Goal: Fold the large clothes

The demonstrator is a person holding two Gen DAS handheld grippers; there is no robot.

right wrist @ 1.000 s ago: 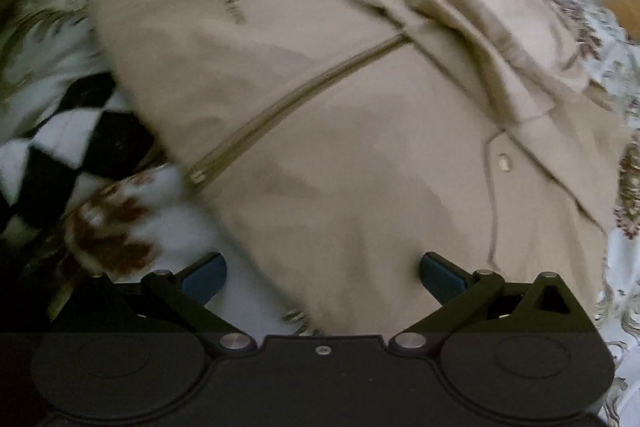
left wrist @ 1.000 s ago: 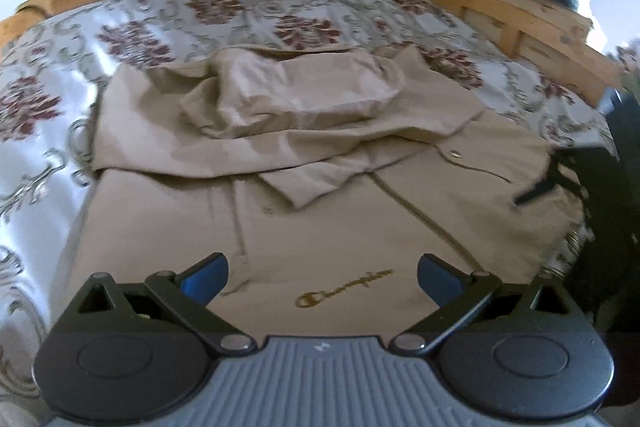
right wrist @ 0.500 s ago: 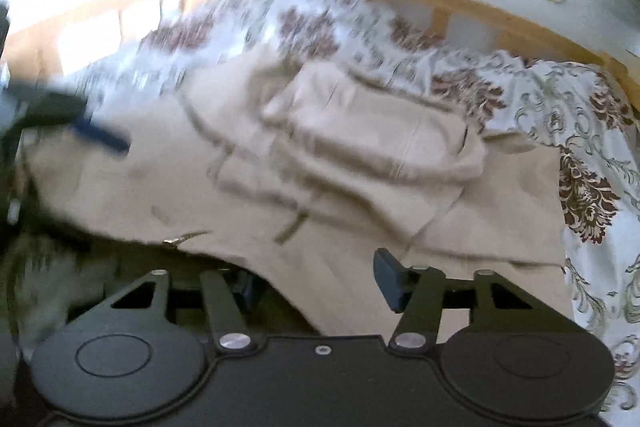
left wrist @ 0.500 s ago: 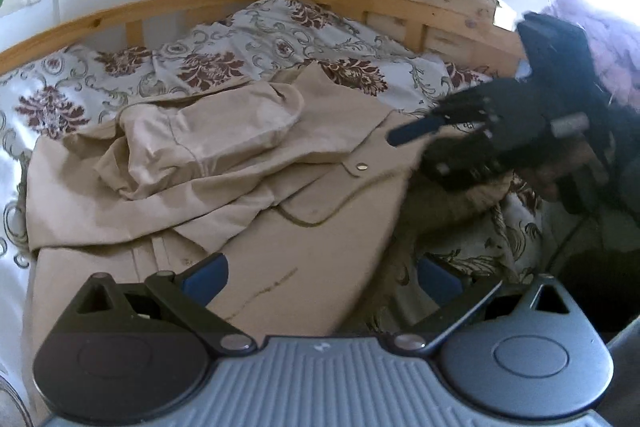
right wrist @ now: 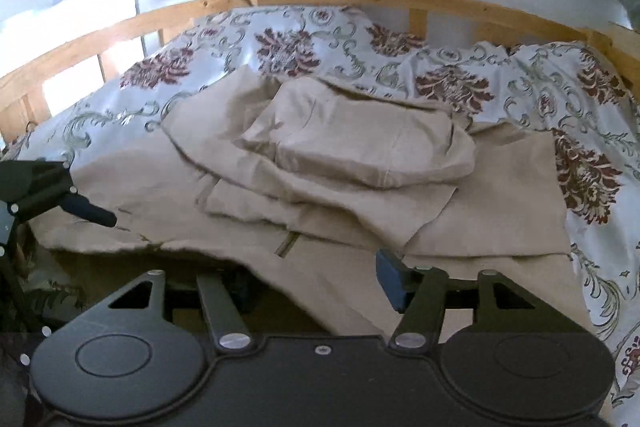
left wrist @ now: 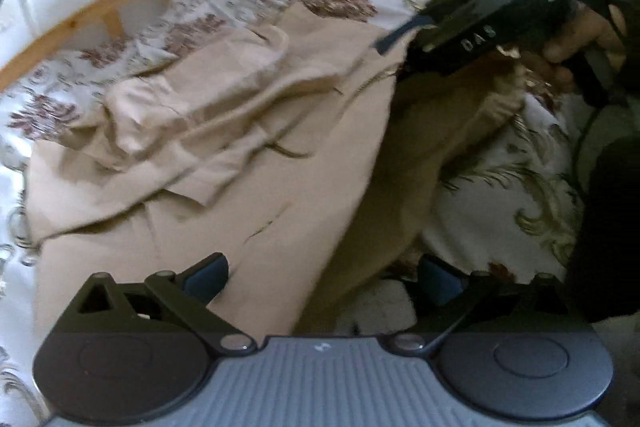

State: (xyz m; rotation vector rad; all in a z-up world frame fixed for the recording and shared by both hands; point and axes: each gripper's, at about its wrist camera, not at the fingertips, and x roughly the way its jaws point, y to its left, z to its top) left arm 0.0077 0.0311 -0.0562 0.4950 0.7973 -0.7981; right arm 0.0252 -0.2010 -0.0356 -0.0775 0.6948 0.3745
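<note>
1. Beige jacket (right wrist: 472,187) lies spread on the bed (right wrist: 304,39), its hood and sleeves heaped toward 12 o'clock.
2. Right gripper (right wrist: 316,283) has its fingers partly closed on the lifted hem; whether they truly pinch the cloth I cannot tell.
3. Left gripper (left wrist: 320,277) has its fingers spread wide, with the hem edge lying between them, ungripped.
4. Step in hand, I judge: raising the near hem for the first fold.
5. Next move calls for closing the left fingers on the hem, then carrying it level toward 12 o'clock.
</note>
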